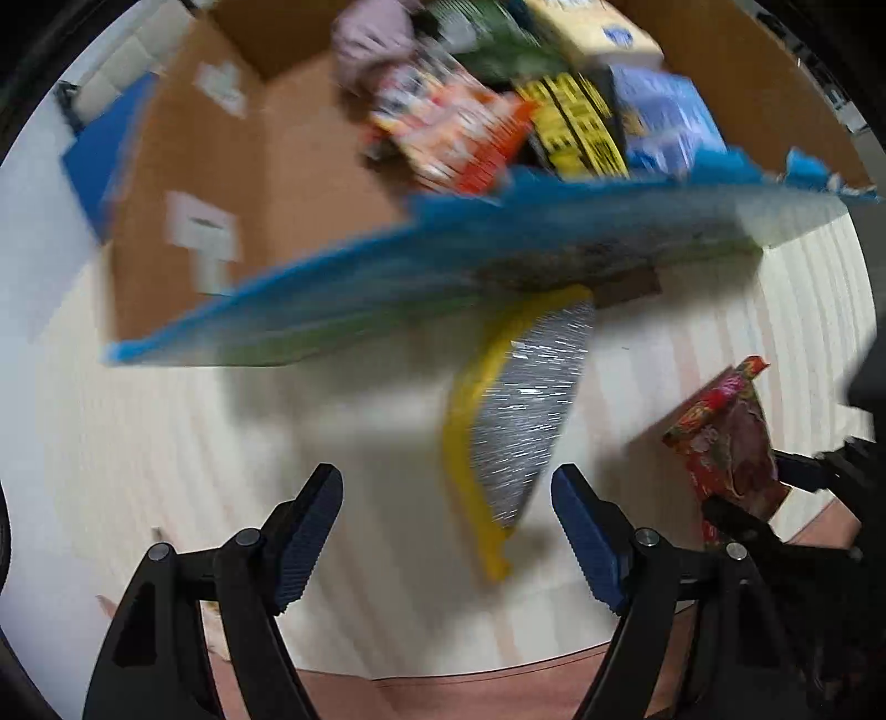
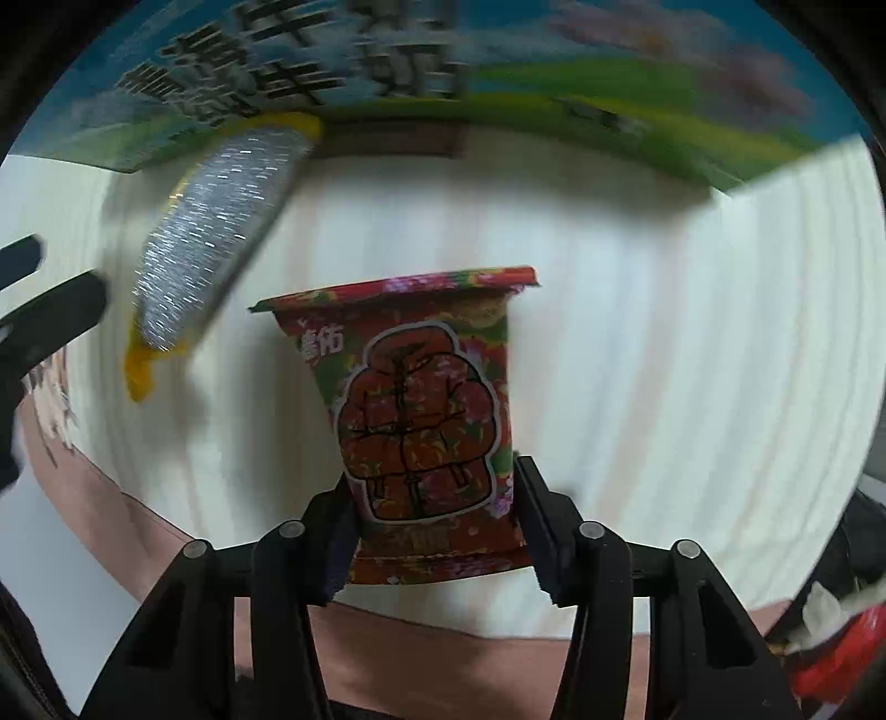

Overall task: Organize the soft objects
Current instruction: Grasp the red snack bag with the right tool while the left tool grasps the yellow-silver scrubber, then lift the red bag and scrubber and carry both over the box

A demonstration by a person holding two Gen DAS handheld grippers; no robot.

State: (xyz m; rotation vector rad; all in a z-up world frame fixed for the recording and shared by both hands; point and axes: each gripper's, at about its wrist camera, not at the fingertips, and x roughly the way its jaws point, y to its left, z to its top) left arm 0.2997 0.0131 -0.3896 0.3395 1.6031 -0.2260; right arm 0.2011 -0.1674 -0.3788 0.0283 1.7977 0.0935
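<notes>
The open brown cardboard box (image 1: 266,166) holds a jumble of soft packets — an orange-and-red snack bag (image 1: 454,133), a yellow-and-black printed pack (image 1: 576,127), a blue pouch (image 1: 664,122), a green bag (image 1: 487,44) and something pale pink (image 1: 371,39) toward its far corner. Over the box's near rim lies a blue-edged printed flap with green and sky-coloured artwork (image 1: 443,277), and just below that rim, in front of the box, a silver foil packet with a yellow border (image 1: 520,421) appears tilted and streaked with motion blur; whether it touches the pale striped tabletop (image 1: 138,432) cannot be told. The left gripper (image 1: 446,531) stands wide apart, nothing between its blue pads. The right gripper (image 2: 434,537) is clamped on the lower part of a red floral snack bag with a green patterned panel (image 2: 421,410), held upright in front of the box, its crimped top edge toward the flap. Bare tabletop lies right of this bag. The box contents are heavily blurred and their print unreadable.
</notes>
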